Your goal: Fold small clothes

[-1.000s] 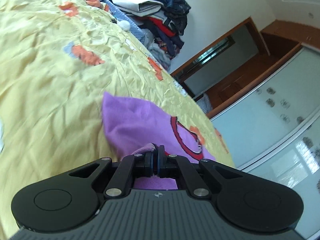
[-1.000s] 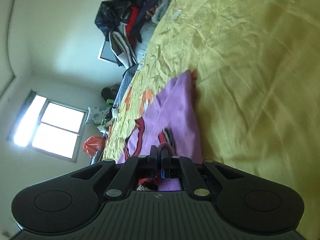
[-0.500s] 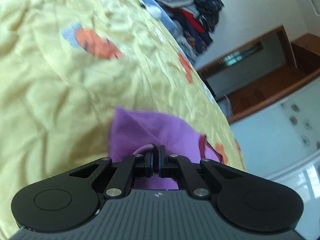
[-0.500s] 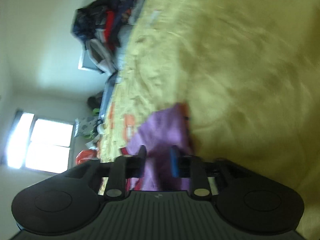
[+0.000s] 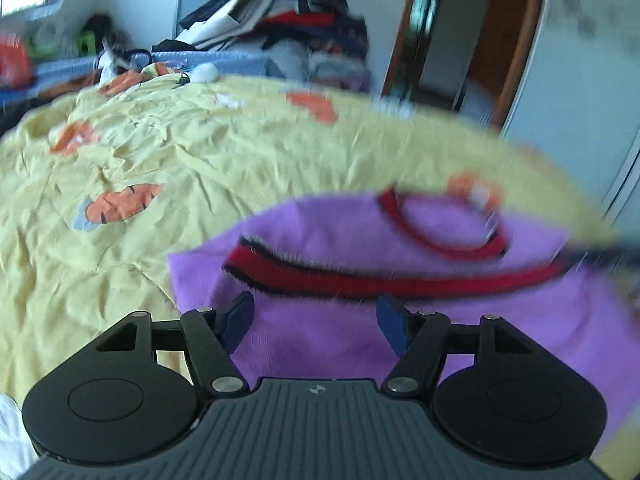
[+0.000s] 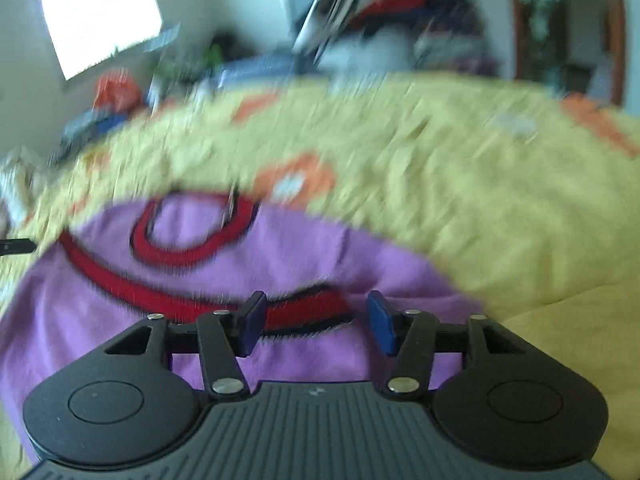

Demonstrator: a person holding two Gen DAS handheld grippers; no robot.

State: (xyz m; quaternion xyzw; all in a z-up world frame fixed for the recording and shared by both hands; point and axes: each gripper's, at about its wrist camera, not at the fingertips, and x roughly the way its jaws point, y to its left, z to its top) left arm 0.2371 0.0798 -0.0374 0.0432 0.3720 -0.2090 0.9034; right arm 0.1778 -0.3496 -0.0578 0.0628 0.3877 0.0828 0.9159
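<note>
A small purple garment (image 5: 320,332) with red, black-edged trim lies folded on the yellow bedsheet (image 5: 160,152). It also shows in the right wrist view (image 6: 120,320), with a red neck ring (image 6: 192,236) at its far side. My left gripper (image 5: 316,318) is open and empty just above the garment's near left part. My right gripper (image 6: 314,320) is open and empty above its near right part, over the red trim band (image 6: 304,312). Both views are blurred by motion.
The yellow sheet has orange patches (image 5: 120,204). A pile of dark clothes (image 5: 280,12) stands at the far end of the bed. A wooden doorway (image 5: 460,40) is at the right, a window (image 6: 96,12) at the left.
Both grippers were shut on the purple garment; both have let go and opened. The garment now lies flat on the sheet, and both cameras have swung level.
</note>
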